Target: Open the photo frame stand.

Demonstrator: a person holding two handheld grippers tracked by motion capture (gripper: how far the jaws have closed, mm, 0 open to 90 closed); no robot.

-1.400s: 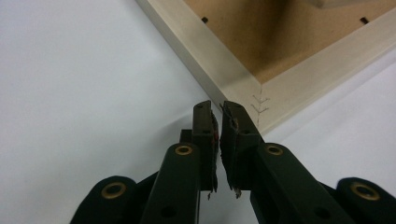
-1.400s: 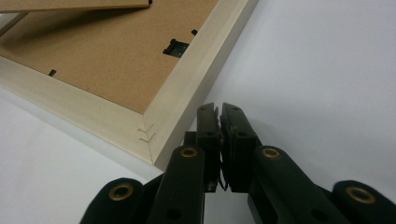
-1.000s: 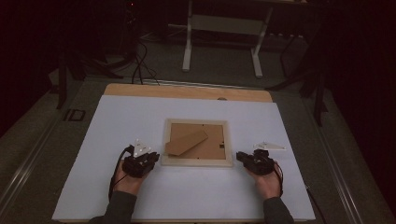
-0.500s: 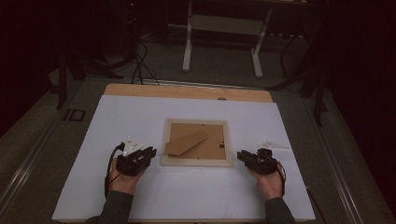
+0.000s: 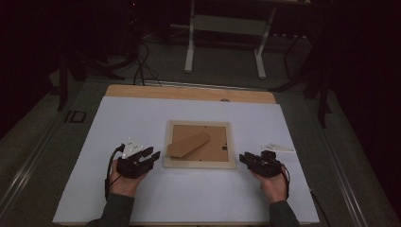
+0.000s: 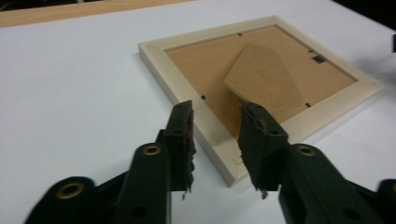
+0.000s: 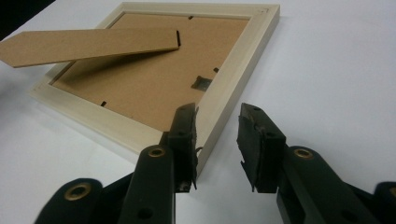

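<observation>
A pale wooden picture frame (image 5: 198, 164) lies face down on the white sheet, its brown backing and fold-out stand (image 5: 189, 143) facing up. My left gripper (image 5: 152, 156) rests just left of the frame's near left corner (image 6: 232, 174). Its jaws have just been opening and the pads (image 6: 183, 135) grip nothing. My right gripper (image 5: 245, 158) sits just right of the near right corner (image 7: 205, 156). Its jaws have also just been opening, apart from the frame, with nothing held. A hand holds each gripper from the near edge.
The white sheet (image 5: 142, 118) covers most of the table, leaving a wooden strip (image 5: 189, 93) bare along the far edge. Beyond the table, white stand legs (image 5: 190, 52) and dark cables (image 5: 142, 66) are on the floor.
Both grippers' jaws stand wider apart than a second ago. The left gripper has shifted slightly left, away from the frame. The right hand and the frame have stayed put.
</observation>
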